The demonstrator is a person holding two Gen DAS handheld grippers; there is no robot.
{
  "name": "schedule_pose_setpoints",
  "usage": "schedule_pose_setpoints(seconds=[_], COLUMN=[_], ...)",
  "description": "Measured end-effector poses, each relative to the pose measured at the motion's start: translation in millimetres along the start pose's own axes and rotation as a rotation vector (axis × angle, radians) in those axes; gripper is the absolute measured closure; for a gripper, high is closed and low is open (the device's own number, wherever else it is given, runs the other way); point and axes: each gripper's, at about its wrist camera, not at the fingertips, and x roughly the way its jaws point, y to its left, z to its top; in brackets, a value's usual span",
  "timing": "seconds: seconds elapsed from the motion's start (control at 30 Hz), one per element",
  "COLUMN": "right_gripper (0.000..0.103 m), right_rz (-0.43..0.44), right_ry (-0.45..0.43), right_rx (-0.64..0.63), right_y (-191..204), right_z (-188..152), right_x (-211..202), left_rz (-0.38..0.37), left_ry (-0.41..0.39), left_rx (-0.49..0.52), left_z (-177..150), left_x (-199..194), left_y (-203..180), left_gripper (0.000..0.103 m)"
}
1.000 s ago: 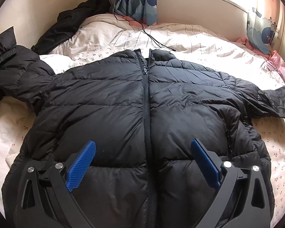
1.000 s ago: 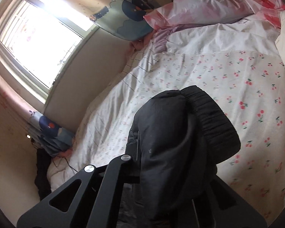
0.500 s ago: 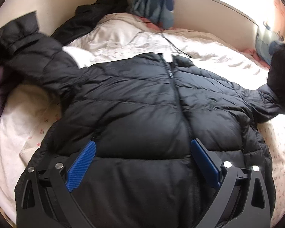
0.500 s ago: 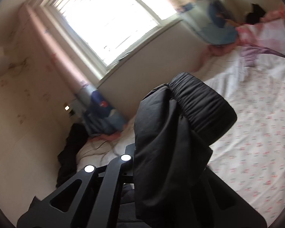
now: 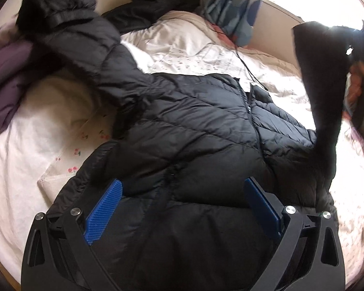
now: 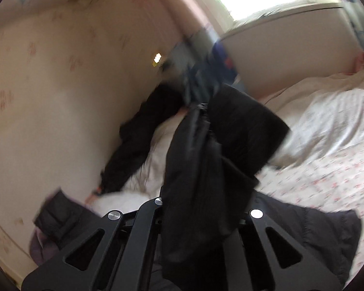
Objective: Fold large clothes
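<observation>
- Since the earlier frames, we have lifted the jacket's right sleeve (image 5: pixel 325 92) off the bed; in the left wrist view it now hangs at 2 o'clock.
- Nearest us, the left gripper (image 5: pixel 182 201) is released, its blue pads (image 5: pixel 104 211) spread above the black puffer jacket (image 5: pixel 194 133), gripping nothing.
- The right gripper (image 6: pixel 206 208) is clenched on the sleeve cuff (image 6: pixel 245 131).
- The jacket lies zipped and front up on the floral bedsheet (image 5: pixel 31 145), its other sleeve reaching to 10 o'clock.
- Farther off, at 12 o'clock, a second dark garment (image 5: pixel 157 2) lies against the wall beside a blue curtain (image 5: pixel 235 17).
</observation>
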Motion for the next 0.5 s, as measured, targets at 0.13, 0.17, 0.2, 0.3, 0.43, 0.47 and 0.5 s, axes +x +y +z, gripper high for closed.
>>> schedule_pose_setpoints(seconds=[0.13, 0.17, 0.2, 0.3, 0.43, 0.47, 0.5], right_gripper=[0.099, 0.099, 0.099, 0.096, 0.076, 0.072, 0.064], right_rz=[0.004, 0.0, -0.006, -0.016, -0.029, -0.029, -0.028], right_ry=[0.11, 0.136, 0.17, 0.284, 0.524, 0.546, 0.552], right_rx=[-0.045, -0.053, -0.065, -0.091, -0.064, -0.062, -0.069], right_y=[28, 32, 36, 46, 40, 41, 45], right_z=[-47, -59, -71, -111, -170, -176, -180], right_x=[51, 65, 82, 125, 177, 181, 180], left_rz=[-0.003, -0.002, 0.0, 0.003, 0.001, 0.002, 0.001], left_ry=[0.001, 0.0, -0.001, 0.001, 0.007, 0.009, 0.01], left_rx=[-0.053, -0.058, -0.061, -0.061, -0.059, -0.058, -0.059], left_z=[3, 4, 4, 4, 4, 4, 4], left_x=[0, 0, 0, 1, 3, 4, 4], left_y=[14, 15, 16, 18, 18, 18, 18], left_gripper=[0.007, 0.007, 0.007, 0.007, 0.007, 0.007, 0.007])
